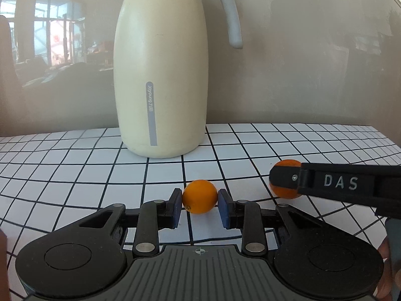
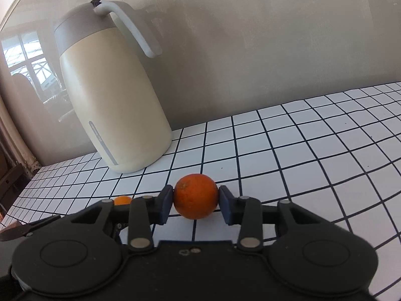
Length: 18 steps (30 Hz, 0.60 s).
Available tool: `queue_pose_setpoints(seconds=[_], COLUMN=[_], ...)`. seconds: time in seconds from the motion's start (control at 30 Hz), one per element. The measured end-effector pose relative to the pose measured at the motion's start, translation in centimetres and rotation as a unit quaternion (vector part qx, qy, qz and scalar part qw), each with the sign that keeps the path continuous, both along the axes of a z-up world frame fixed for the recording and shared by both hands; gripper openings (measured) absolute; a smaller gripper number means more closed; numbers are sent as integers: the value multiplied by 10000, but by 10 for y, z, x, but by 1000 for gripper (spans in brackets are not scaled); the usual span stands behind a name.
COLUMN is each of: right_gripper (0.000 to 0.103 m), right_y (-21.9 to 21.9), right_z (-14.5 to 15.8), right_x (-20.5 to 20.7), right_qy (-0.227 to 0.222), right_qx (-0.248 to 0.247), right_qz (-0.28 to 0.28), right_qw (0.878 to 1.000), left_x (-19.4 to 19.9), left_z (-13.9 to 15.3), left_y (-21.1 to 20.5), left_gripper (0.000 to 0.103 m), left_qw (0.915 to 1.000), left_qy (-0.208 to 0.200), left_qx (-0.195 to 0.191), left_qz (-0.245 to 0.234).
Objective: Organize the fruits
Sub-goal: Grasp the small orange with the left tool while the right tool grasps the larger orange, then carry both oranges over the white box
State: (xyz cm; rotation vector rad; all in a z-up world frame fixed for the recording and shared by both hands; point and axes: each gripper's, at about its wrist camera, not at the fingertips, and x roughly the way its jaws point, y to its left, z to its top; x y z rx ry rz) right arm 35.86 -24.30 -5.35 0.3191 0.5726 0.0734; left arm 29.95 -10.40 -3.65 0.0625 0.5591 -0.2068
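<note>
**Two oranges, one in each gripper**

My left gripper (image 1: 200, 202) pinches the small orange (image 1: 199, 196) between its blue pads (image 1: 223, 208), the fruit resting on the white grid-lined table (image 1: 100, 165). My right gripper (image 2: 196, 199) clamps the larger orange (image 2: 196, 195) the same way, low over the table. From the left camera I see that second fruit just right of the first, half hidden behind the black finger marked DAS. A cream thermos jug (image 1: 160, 75) stands upright behind both, against the wall.
</note>
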Motion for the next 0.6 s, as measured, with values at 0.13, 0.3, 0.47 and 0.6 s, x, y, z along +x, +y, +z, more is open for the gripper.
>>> queue_pose_setpoints(seconds=[0.13, 0.3, 0.47, 0.6], right_gripper=[31, 31, 31, 31], right_y=[2, 16, 38, 60], right_z=[6, 7, 10, 14], right_x=[-17, -43, -82, -113], right_qy=[-28, 5, -126, -262], right_qx=[-1, -137, -405, -528], right_qz=[102, 278, 555, 825], right_qw=[9999, 9995, 9976, 9948], left_x=[-23, -63, -108, -141], left_z=[8, 24, 32, 37], left_y=[12, 27, 46, 64], left_gripper=[31, 31, 31, 31], left_qw=[9999, 9995, 9990, 9983], left_qy=[-114, -256, -327, -407], left_qx=[-36, 25, 72, 69], left_qz=[85, 193, 312, 415])
